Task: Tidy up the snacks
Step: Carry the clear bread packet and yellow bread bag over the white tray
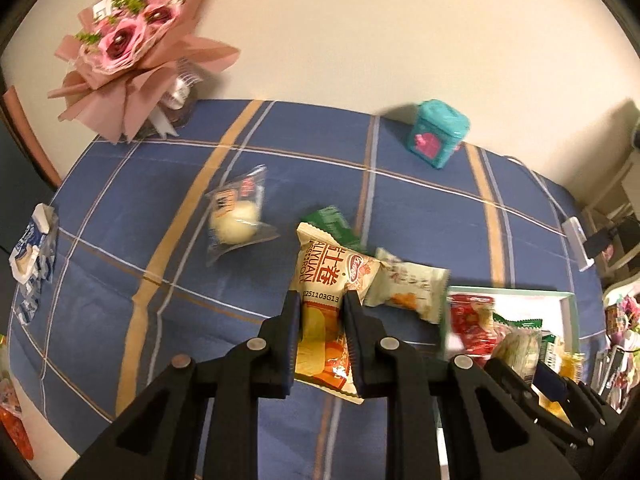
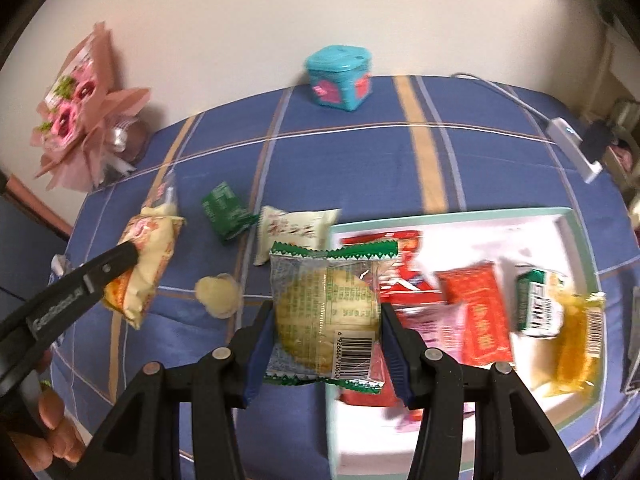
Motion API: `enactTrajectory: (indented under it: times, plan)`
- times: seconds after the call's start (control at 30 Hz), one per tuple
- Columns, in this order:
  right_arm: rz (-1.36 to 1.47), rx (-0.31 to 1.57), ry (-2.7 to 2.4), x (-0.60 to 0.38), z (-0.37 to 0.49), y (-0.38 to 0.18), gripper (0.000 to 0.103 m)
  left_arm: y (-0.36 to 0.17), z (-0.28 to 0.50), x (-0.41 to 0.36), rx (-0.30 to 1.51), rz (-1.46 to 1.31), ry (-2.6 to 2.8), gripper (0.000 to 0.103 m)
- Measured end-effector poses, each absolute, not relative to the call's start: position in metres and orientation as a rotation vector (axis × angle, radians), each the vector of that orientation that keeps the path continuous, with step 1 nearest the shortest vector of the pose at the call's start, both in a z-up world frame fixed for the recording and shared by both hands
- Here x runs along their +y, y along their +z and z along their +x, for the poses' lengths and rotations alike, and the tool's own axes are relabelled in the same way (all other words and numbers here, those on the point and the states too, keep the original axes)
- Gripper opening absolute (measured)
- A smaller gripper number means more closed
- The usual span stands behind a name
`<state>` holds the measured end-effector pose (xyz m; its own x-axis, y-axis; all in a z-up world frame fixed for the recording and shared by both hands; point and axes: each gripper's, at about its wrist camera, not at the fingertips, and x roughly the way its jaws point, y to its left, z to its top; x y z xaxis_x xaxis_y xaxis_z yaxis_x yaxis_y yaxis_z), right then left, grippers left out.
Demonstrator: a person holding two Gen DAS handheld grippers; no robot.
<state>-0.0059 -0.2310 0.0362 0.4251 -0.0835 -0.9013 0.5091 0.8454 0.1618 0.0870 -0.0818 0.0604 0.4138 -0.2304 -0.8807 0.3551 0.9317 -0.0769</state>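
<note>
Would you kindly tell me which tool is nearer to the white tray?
Right. The right tool holds its green-edged cake packet over the white tray edge; the left tool is off to the tray's left, above the cloth.

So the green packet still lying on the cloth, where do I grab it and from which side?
Take the green packet across its short width, coming down from above. It lies flat on the tablecloth, free on its far and left sides; the white packet sits close on its right, so keep the fingers off that side.

Tray [image 2: 576, 216] crowded right half; near-left floor bare; green packet [image 2: 226, 210] beside tray.
</note>
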Motion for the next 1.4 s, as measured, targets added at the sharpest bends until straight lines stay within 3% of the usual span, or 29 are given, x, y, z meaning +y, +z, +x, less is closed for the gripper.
enactTrajectory:
  times: [0.73,1.4]
  plan:
    - [0.625,0.985,-0.632,-0.355,-0.098,0.056,0.053,0.076,0.003,-0.203,1.028,0.287,-0.620,0.023]
    - [0.642,1.006,-0.658,-0.377,-0.119,0.047,0.053,0.053,-0.041,-0.258,1.038,0.442,-0.701,0.023]
